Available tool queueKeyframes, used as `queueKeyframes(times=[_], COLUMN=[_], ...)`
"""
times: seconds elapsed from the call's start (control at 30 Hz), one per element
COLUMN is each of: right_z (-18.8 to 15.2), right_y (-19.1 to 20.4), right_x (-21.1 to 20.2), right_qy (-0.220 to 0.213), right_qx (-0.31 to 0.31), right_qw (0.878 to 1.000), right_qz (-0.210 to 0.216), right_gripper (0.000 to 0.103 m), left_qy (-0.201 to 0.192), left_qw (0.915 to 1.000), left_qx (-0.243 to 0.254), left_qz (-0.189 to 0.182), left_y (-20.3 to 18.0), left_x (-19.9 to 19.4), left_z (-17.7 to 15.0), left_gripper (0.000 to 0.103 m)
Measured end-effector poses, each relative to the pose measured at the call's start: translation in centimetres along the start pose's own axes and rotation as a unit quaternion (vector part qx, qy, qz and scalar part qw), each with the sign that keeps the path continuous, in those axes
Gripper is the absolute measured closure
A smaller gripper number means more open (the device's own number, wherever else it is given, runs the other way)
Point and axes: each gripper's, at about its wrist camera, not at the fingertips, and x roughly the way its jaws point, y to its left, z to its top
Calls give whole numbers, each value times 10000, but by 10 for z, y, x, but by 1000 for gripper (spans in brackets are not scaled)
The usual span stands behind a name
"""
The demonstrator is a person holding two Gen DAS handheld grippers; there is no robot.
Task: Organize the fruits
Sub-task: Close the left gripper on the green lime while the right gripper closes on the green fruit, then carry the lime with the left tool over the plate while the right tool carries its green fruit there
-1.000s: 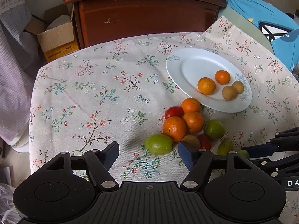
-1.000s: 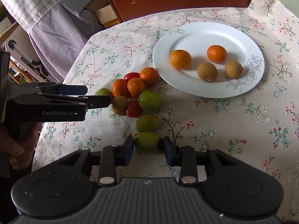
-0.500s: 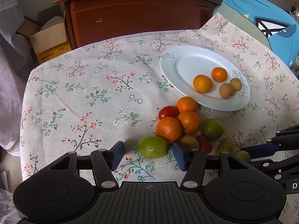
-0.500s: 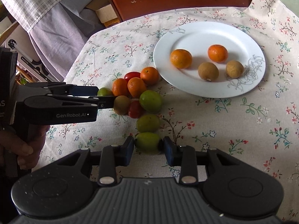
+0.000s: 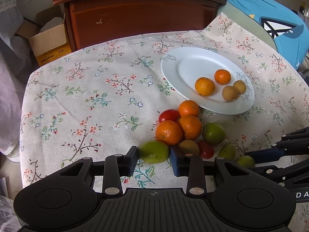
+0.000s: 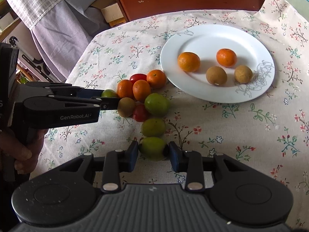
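Observation:
A white plate (image 5: 173,65) (image 6: 212,36) holds two oranges and two brown fruits. Beside it on the floral cloth lies a pile of oranges (image 5: 169,132), red tomatoes (image 5: 168,115), a brown fruit (image 5: 188,147) and green fruits (image 5: 213,133). My left gripper (image 5: 154,155) is shut on a green fruit (image 5: 154,151) at the pile's near edge; it also shows in the right wrist view (image 6: 108,93). My right gripper (image 6: 154,150) is shut on another green fruit (image 6: 153,148) resting on the cloth, seen small in the left wrist view (image 5: 245,161).
A dark wooden cabinet (image 5: 143,13) stands behind the table with a cardboard box (image 5: 51,44) on its left. Checked fabric (image 6: 54,15) hangs at the left. A blue item (image 5: 274,19) lies at the far right. A person's hand (image 6: 21,150) holds the left gripper.
My left gripper has moved forward to the green fruit and its jaws have closed on it. My right gripper stays shut on its green fruit.

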Motion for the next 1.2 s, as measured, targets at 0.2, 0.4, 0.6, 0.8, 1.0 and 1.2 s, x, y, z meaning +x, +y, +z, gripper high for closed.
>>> queueKeyframes(times=[0.2,0.4,0.6,0.8,1.0,1.2], right_z=[3,7,13,19,26,41], right_y=[1,-1,-5,-9,-13,-22], right_x=[-7,-14,-20,-25,-33,-47], right_qy=[-114,-238,-356,-493,-667,-1029], right_qx=[-1,74,153,268,334,418], right_qw=[9999,9997,9992,9984,9972,9937], right_qz=[7,-22,-45,-37,-54,-148], right_gripper=[69,69,69,69,69,69], left_qy=[-64,-182,-311,-467,-601,-810], left_qw=[9999,9998,9995,9988,9979,9961], left_qx=[77,65,-71,-127,-167,-214], left_qz=[10,-8,-36,-81,-151,-293], left_y=[-5,-9,-8,-12,-19,-28], left_x=[-7,-19,-27,-34,-41,-48], left_z=[1,4,8,15,23,37], left_gripper=[70,70,70,70,70,70])
